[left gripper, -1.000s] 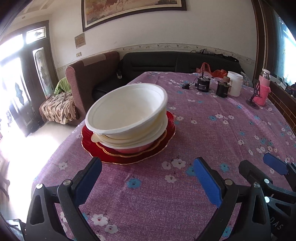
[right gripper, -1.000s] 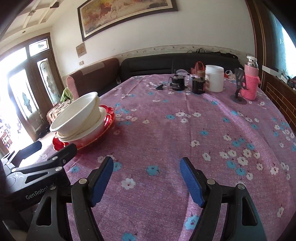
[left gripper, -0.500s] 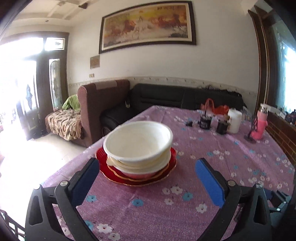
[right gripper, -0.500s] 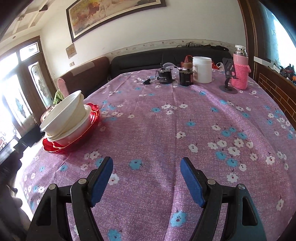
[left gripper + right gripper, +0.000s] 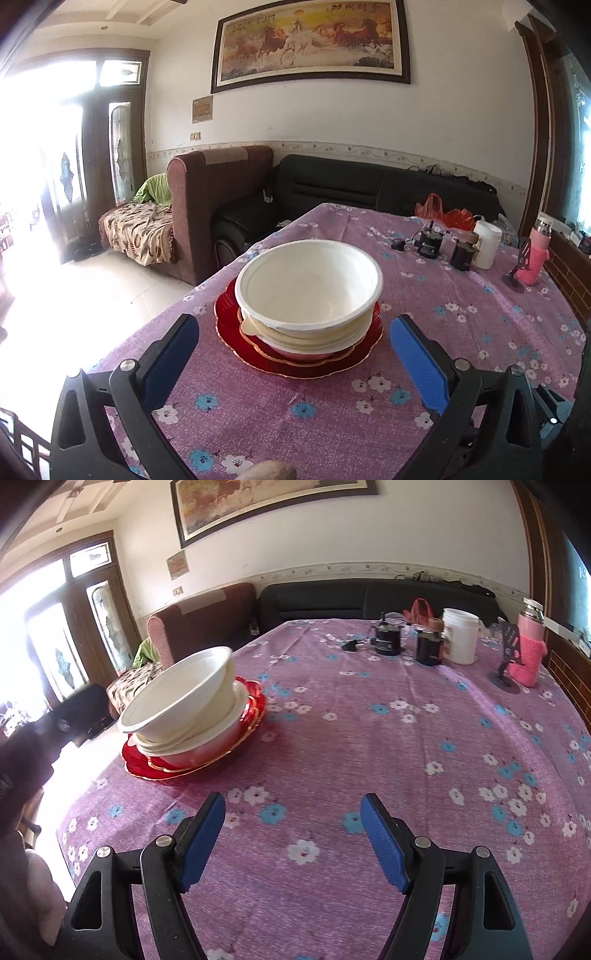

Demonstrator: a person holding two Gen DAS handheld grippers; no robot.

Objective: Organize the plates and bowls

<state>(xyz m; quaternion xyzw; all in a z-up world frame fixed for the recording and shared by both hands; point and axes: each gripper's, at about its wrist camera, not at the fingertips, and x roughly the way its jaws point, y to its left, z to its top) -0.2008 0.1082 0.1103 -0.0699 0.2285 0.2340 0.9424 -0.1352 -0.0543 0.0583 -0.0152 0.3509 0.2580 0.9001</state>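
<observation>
Raised and tipped up since a second ago, the left gripper (image 5: 293, 356) faces the white bowl (image 5: 308, 282) topping the stack on the red plate (image 5: 299, 354), near the purple tablecloth's (image 5: 369, 738) edge. Both it and the right gripper (image 5: 293, 834) are spread, empty.

bare tablecloth (image 5: 369, 738) ahead, dish stack (image 5: 192, 716) left
</observation>
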